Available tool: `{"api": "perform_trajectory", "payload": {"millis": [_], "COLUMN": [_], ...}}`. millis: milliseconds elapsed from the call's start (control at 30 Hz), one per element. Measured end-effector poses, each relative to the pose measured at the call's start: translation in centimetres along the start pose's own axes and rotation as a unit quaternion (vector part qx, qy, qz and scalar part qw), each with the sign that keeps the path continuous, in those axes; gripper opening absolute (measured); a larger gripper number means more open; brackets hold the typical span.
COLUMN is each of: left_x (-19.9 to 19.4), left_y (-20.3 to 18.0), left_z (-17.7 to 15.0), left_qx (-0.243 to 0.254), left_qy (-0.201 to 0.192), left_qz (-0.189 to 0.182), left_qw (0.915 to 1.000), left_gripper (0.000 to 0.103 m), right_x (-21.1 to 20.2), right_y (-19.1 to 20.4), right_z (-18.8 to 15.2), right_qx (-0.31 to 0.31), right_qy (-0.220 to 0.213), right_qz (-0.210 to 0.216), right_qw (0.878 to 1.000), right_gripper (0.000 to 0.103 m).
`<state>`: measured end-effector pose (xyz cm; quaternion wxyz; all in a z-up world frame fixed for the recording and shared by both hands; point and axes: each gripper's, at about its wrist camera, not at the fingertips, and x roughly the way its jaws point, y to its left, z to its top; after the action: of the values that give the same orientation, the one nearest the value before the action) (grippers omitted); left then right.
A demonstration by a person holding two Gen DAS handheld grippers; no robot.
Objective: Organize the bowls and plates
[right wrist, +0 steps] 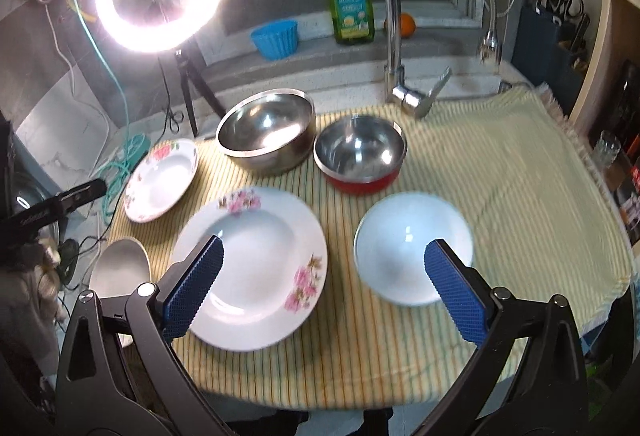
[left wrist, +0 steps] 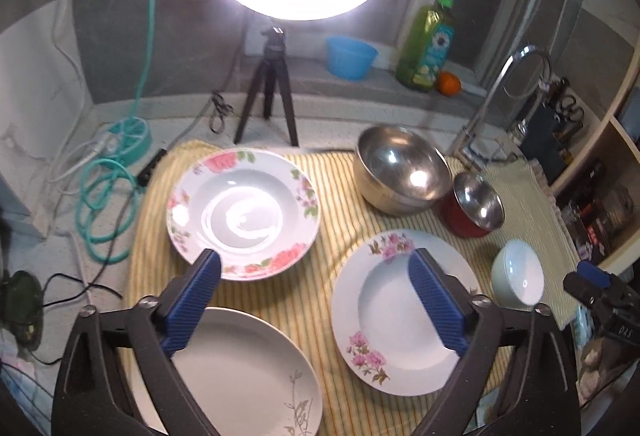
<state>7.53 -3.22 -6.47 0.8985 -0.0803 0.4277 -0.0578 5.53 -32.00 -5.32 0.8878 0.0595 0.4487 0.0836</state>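
Clearly both grippers hang empty with jaws spread: the left gripper (left wrist: 316, 282) over the gap between the rose-rimmed plate (left wrist: 244, 209) and the pink-flowered plate (left wrist: 404, 306), the right gripper (right wrist: 324, 272) between that plate and the white bowl (right wrist: 414, 248). Nearest the striped cloth's (right wrist: 500, 171) front edge, a plain plate (left wrist: 240, 372) could be nudged off the desk. Open room lies right of the bowls.

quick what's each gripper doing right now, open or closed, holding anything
Left gripper: open, holding nothing, above the plates on the striped cloth.
Right gripper: open, holding nothing, above the striped cloth.
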Motion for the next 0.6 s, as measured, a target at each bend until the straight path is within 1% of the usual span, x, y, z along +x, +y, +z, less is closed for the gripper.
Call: {"api": "perform_trajectory", "payload": {"millis": [33,100,167,200,233,267,333,400,433,467,500,567,600], "left_x": [0.6,1.9,3.3,3.9,4.4,5.0,5.9,7.0,7.7,8.4,8.9,10.0,10.4], "left_y": [-0.2,-0.4,-0.6,-0.8,-1.0,-1.3,-1.9,-2.6,-3.0,-3.2,-3.4,-3.6,-3.6], "left_z": [-0.1,-0.2,-0.3,-0.4,-0.4,-0.4,-0.2,-0.1,0.0,0.1,0.3,0.6,0.7], "left_qx": [0.004,0.009,0.013,0.013,0.016,0.021,0.031,0.044,0.051,0.056,0.062,0.068,0.066], "left_qy": [0.01,0.031,0.054,0.064,0.073,0.08,0.091,0.103,0.112,0.122,0.129,0.14,0.143], "left_qz": [-0.008,-0.026,-0.048,-0.055,-0.064,-0.072,-0.077,-0.088,-0.092,-0.095,-0.098,-0.099,-0.1], "left_qw": [0.9999,0.9991,0.9973,0.9963,0.9952,0.994,0.9924,0.9898,0.9881,0.9864,0.9848,0.9829,0.9824], "left_gripper": [0.087,0.082,0.069,0.067,0.063,0.063,0.062,0.056,0.05,0.046,0.046,0.04,0.039], "right_x": [0.3,0.9,1.8,2.2,2.6,3.1,3.8,4.5,4.9,5.5,5.7,6.4,6.7], "right_y": [0.0,0.0,-0.2,-0.5,-0.7,-1.0,-1.4,-1.9,-2.2,-2.5,-2.6,-2.7,-2.7], "right_z": [-0.5,-1.7,-2.7,-3.2,-3.8,-4.3,-5.1,-5.7,-6.0,-6.2,-6.4,-6.7,-6.8], "right_qx": [0.002,0.006,0.016,0.023,0.031,0.04,0.05,0.063,0.072,0.08,0.084,0.089,0.09], "right_qy": [0.007,0.023,0.042,0.051,0.061,0.071,0.084,0.097,0.105,0.114,0.118,0.127,0.13], "right_qz": [0.001,0.007,0.015,0.018,0.022,0.03,0.032,0.038,0.045,0.052,0.055,0.061,0.064], "right_qw": [1.0,1.0,0.999,0.998,0.997,0.996,0.995,0.993,0.991,0.989,0.988,0.986,0.985], "right_gripper": [0.096,0.091,0.091,0.09,0.085,0.083,0.077,0.071,0.069,0.068,0.066,0.061,0.058]}}
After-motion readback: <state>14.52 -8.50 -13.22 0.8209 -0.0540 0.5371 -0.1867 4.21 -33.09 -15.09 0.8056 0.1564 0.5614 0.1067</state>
